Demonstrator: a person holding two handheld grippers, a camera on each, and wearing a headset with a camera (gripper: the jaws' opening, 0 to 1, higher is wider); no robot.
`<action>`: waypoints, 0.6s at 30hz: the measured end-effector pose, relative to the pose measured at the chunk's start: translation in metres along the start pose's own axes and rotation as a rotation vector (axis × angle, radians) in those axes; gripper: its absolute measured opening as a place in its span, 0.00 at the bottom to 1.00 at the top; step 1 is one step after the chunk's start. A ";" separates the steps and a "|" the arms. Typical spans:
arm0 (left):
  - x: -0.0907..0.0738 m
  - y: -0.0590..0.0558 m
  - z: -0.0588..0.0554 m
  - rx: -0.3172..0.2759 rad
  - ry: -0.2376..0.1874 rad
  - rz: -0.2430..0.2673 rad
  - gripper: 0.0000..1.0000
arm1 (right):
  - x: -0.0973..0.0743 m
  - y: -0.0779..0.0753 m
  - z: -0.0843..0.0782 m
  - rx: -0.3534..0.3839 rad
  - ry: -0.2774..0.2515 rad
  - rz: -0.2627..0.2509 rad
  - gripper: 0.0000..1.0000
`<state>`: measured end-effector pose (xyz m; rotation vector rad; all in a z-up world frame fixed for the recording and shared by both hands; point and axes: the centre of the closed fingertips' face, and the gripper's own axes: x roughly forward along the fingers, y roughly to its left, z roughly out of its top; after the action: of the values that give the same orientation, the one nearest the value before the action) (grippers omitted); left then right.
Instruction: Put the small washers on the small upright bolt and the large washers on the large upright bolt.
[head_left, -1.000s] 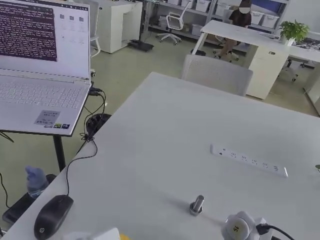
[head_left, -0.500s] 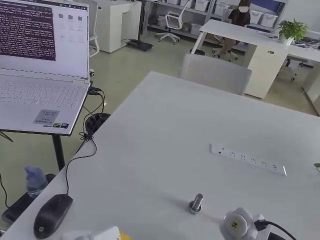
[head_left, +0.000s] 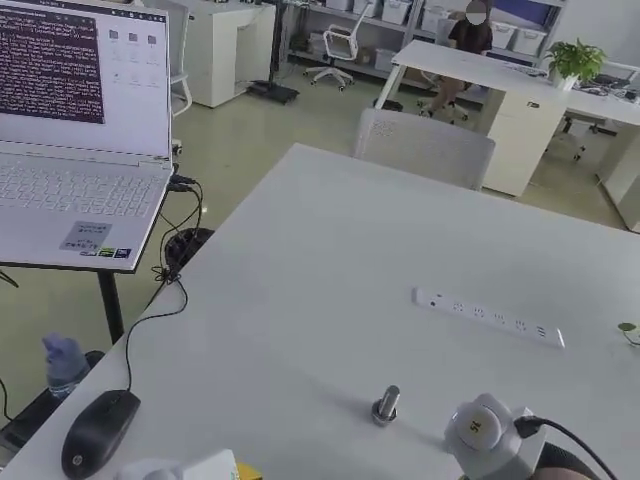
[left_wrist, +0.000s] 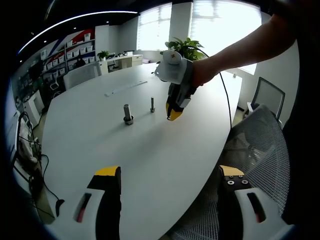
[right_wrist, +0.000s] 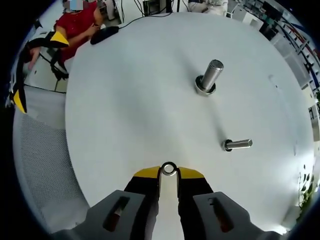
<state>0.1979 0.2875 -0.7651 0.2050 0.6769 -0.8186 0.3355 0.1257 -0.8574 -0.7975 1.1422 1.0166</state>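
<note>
- Right gripper view shows your right claw (right_wrist: 169, 175) closed on one washer (right_wrist: 169, 163). It is pinched only at the very tips, and the ring stands out in front of them.
- From this claw, the small bolt (right_wrist: 237, 145) stands near, ahead and to the right. The large bolt (right_wrist: 210, 76) stands further ahead, also a little to the right. Both are upright on the desk (right_wrist: 115, 100), apart from each other.
- I cannot tell for sure whether this washer is a small one or a large one. Compare its hole with the bolt top before you choose.
- I judge that the step in hand is to carry the washer to its bolt. Lift first, so that the ring passes above the bolt top, then bring the hole directly over the shaft.
- Hold the washer flat, level with the desk, and come down straight along the bolt. If it is tilted, it may catch on the thread or push the bolt over.
- The grip looks shallow, so move slowly and do not bump the bolt. Open the claw only when the shaft is through the hole.
- Your left claw (left_wrist: 170, 171) is wide open and holds nothing, well back from both bolts near the desk edge. There it is out of the way.
</note>
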 end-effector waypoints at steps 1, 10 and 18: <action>0.000 0.000 0.000 0.001 0.000 0.000 0.78 | -0.002 -0.002 0.000 -0.001 -0.002 0.001 0.13; 0.004 -0.002 0.002 0.005 -0.001 -0.004 0.78 | -0.012 -0.018 0.001 0.003 -0.005 -0.017 0.13; 0.006 -0.001 0.004 0.007 0.000 -0.009 0.78 | -0.019 -0.035 0.003 0.010 -0.011 -0.031 0.13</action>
<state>0.2017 0.2813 -0.7655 0.2084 0.6750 -0.8295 0.3678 0.1119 -0.8379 -0.7981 1.1217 0.9881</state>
